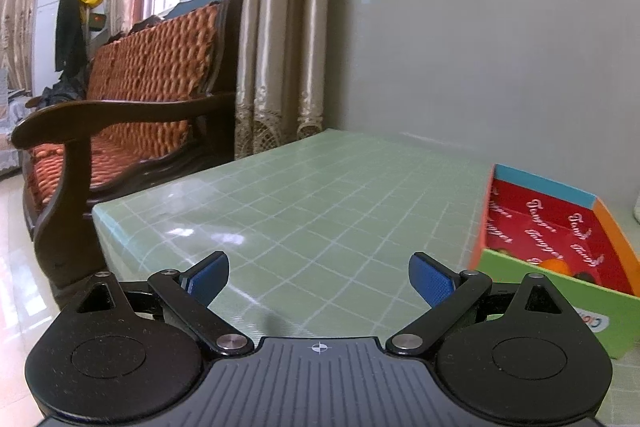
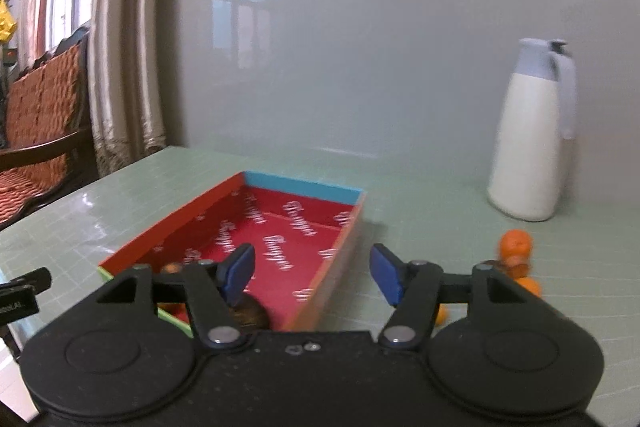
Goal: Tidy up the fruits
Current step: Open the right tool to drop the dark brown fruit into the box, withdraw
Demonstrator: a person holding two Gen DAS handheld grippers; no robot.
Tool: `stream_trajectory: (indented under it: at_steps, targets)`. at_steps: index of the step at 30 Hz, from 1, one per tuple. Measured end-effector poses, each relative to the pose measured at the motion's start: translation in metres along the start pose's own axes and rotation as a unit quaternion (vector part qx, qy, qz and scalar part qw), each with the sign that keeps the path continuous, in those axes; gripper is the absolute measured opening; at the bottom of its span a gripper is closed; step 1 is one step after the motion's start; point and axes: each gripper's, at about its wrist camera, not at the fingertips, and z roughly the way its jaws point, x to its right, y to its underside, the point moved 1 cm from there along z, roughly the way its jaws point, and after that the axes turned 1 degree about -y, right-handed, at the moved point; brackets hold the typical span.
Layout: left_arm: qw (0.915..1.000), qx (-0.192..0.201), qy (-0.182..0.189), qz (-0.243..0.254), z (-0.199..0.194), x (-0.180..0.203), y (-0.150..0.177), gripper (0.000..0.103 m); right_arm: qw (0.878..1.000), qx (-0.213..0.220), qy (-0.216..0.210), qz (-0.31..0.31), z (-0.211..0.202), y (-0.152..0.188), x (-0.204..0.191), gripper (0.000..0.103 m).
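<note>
A shallow cardboard box [image 2: 280,247] with a red printed inside and blue, orange and green walls lies on the green gridded table [image 2: 420,187]. My right gripper [image 2: 312,273] is open and empty above the box's near right wall. A dark brown round fruit [image 2: 250,315] lies in the box under its left finger, and an orange fruit [image 2: 172,268] shows at the box's near left. Several small oranges [image 2: 516,247] lie on the table right of the box. My left gripper [image 1: 318,279] is open and empty over the bare table, left of the box [image 1: 560,227], where an orange fruit [image 1: 556,265] shows.
A white thermos jug [image 2: 532,139] with a grey lid stands at the back right by the wall. A wooden sofa [image 1: 120,115] with an orange cushion stands past the table's left edge, with curtains [image 1: 280,27] behind it.
</note>
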Motion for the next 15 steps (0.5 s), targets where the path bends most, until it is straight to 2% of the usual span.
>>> stream_trajectory:
  at_steps: [9,15]
  targets:
    - [0.9970,0.025,0.052,0.052,-0.020,0.049,-0.003,0.096,0.996,0.006,0.084,0.036,-0.015,0.022,0.074,0.064]
    - [0.9889,0.039,0.114,0.086,-0.042,0.098,-0.013,0.096,0.988,0.009,0.135,0.069,-0.028,0.037,0.118,0.066]
